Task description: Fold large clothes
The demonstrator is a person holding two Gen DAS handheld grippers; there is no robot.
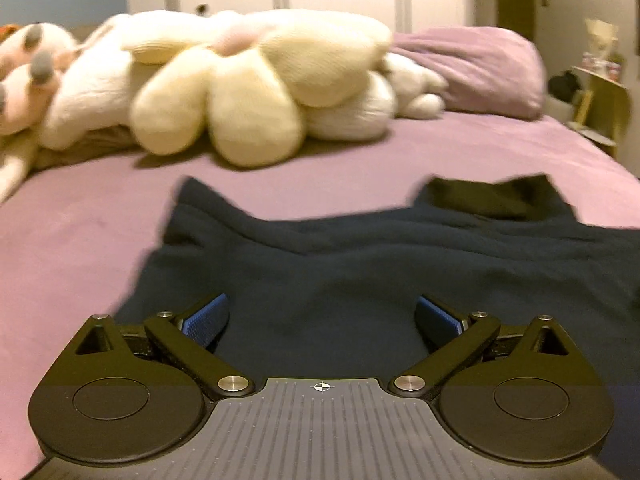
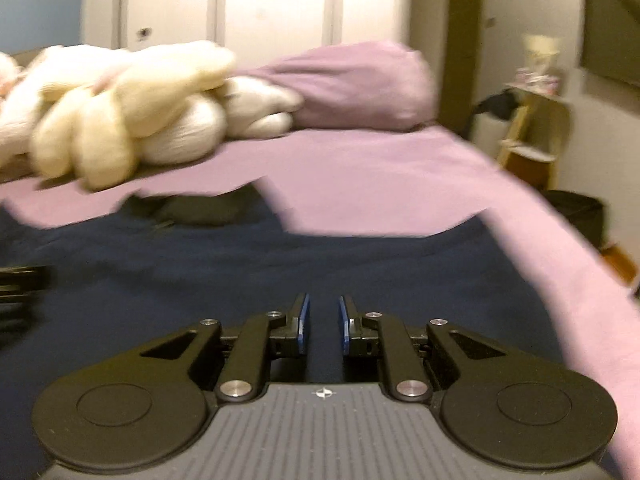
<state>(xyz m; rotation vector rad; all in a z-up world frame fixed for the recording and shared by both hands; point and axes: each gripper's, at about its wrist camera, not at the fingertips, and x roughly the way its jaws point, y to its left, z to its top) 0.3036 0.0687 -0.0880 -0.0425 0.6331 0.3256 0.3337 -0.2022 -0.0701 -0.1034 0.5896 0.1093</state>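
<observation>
Beneath my spread left hand-held gripper (image 1: 322, 320) sprawls a limp navy cotton garment (image 1: 360, 264); I'd pinch its edge. Right hand-held gripper (image 2: 323, 324) narrowly parted, empty.

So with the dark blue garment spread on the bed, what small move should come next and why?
Probably close the left gripper on the dark blue garment. Its fingers stand wide apart with fabric bunched between them, while the right gripper is nearly closed with a narrow gap and seems to grip nothing yet.
</observation>
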